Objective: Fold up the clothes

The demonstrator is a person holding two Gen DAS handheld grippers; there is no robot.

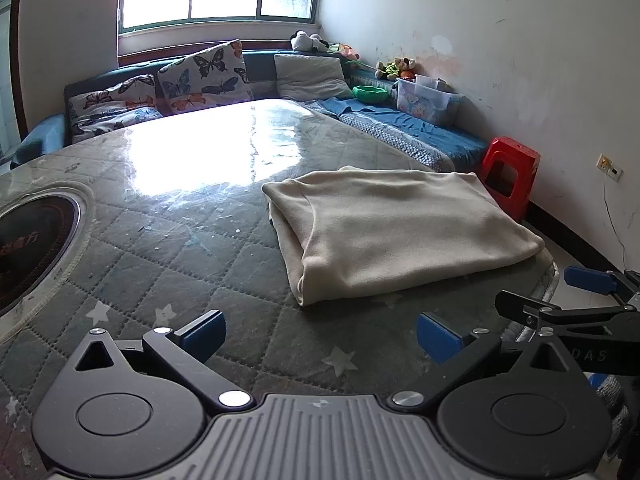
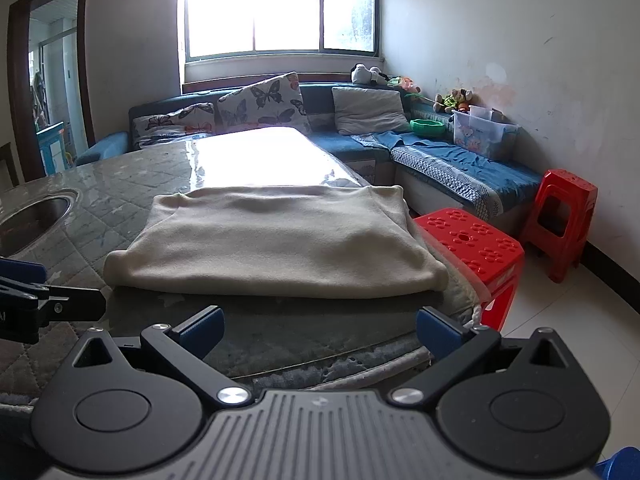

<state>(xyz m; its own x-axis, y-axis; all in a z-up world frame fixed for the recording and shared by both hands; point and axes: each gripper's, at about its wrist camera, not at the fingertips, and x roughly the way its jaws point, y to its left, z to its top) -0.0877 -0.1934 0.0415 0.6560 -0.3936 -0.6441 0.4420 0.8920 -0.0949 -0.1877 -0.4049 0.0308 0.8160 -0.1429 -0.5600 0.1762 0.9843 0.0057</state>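
One garment (image 1: 396, 232), cream-coloured, soft fleece-like fabric. Condition: folded into a compact, roughly rectangular bundle of several layers, edges rounded, top surface smooth with slight creases. Position: lies flat on the quilted, star-patterned table cover (image 1: 168, 248) under a clear sheet, near the table's right edge. In the right wrist view the bundle (image 2: 276, 240) lies square-on, one long folded edge nearest the camera.
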